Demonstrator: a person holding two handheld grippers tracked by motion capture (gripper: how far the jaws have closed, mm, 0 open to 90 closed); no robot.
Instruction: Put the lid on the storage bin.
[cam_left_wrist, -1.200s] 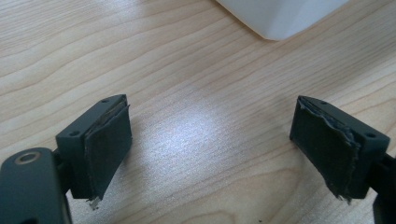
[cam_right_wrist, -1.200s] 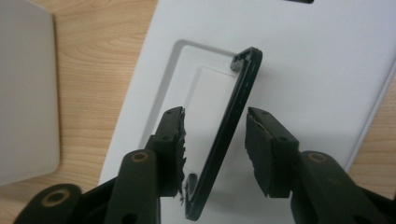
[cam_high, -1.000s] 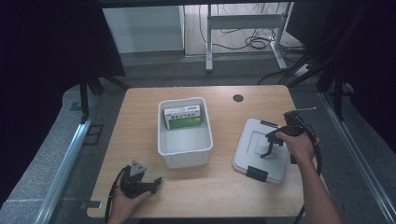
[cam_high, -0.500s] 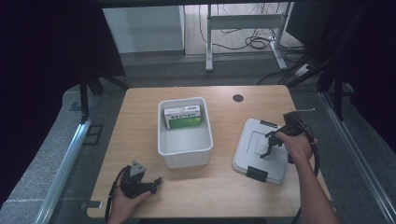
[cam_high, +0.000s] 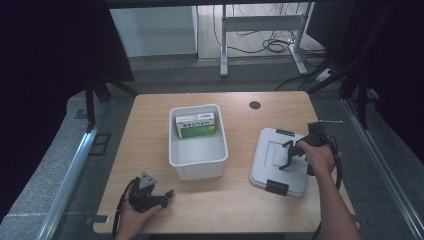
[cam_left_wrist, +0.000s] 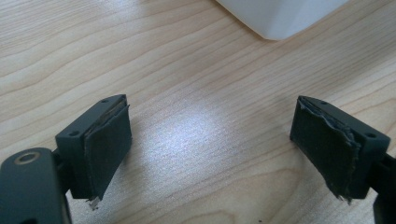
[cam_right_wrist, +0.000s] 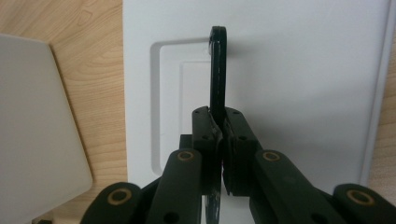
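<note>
white lid (cam_high: 280, 161) with black handle (cam_right_wrist: 218, 70), white bin (cam_high: 198, 150), green box (cam_high: 196, 126).

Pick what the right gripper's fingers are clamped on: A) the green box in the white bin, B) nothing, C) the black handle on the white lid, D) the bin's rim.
C: the right gripper has its fingers pressed together on the thin black handle standing up from the flat white plastic lid.

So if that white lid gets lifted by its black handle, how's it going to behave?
The lid looks like thin moulded plastic, so probably light and stiff. The right gripper pinches the narrow handle near the middle, so the lid should lift level but may swing. The clips might rattle.
</note>
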